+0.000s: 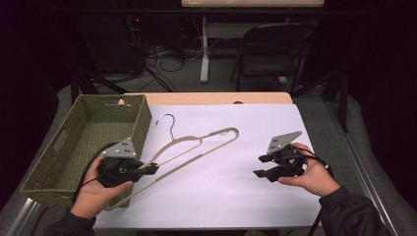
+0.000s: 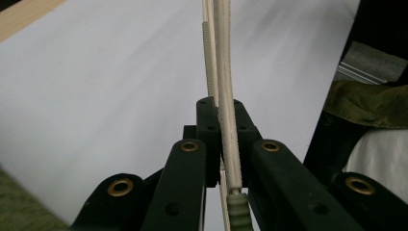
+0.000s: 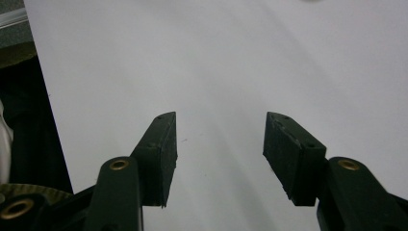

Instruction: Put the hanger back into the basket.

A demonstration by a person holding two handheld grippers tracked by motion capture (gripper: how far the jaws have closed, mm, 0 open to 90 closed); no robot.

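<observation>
One white sheet point(image 1: 231, 162) covers the wooden table point(image 1: 206, 98); a folding chair point(image 1: 268, 49) stands behind.

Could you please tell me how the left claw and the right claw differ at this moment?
The left claw is shut on the hanger; the right claw is open with nothing between its jaws. The left sits beside the basket, the right over bare white paper. Both are black, hand-held and carry a grey plate.

Dim, grainy frames; dark vignetted surroundings.
</observation>
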